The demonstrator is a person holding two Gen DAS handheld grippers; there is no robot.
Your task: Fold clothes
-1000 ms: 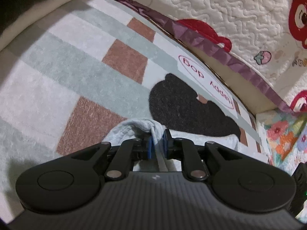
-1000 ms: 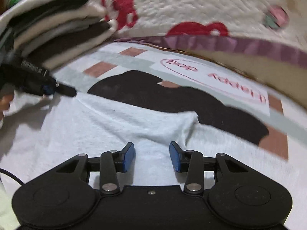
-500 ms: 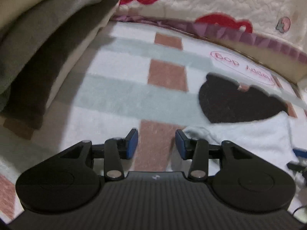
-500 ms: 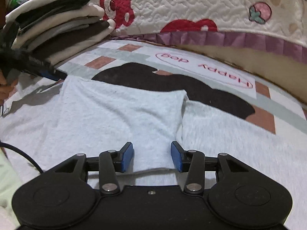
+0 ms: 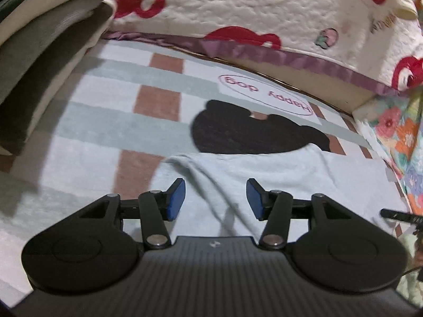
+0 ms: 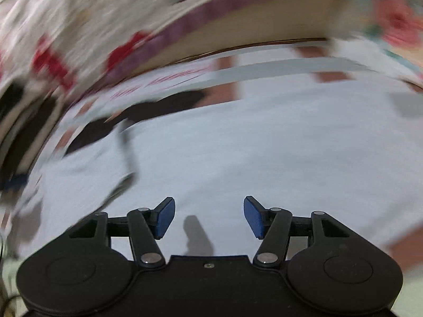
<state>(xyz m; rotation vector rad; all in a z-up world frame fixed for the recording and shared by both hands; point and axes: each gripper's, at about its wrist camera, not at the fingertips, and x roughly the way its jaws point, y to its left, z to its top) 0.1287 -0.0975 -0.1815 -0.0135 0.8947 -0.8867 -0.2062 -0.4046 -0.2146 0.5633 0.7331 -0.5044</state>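
Note:
A light grey garment [image 5: 264, 169] lies flat on the checked rug, with a folded-over flap whose edge runs under my left gripper [image 5: 215, 199]. The left gripper is open and empty just above the cloth. In the right wrist view the same garment [image 6: 264, 153] fills the middle, strongly blurred by motion. My right gripper [image 6: 208, 218] is open and empty above the garment's near part. The tip of the right gripper shows at the right edge of the left wrist view [image 5: 401, 215].
The checked rug [image 5: 105, 132] has a black dog shape [image 5: 238, 132] and a "Happy dog" label. A stack of folded clothes [image 5: 39, 60] stands at the left. A quilted white bedspread [image 5: 251, 8] with red bears runs along the back. A floral cloth [image 5: 399, 137] lies at the right.
My left gripper let go of the grey cloth and opened, swung left, then came back over the garment. The right gripper stayed open and is sweeping right over the garment.

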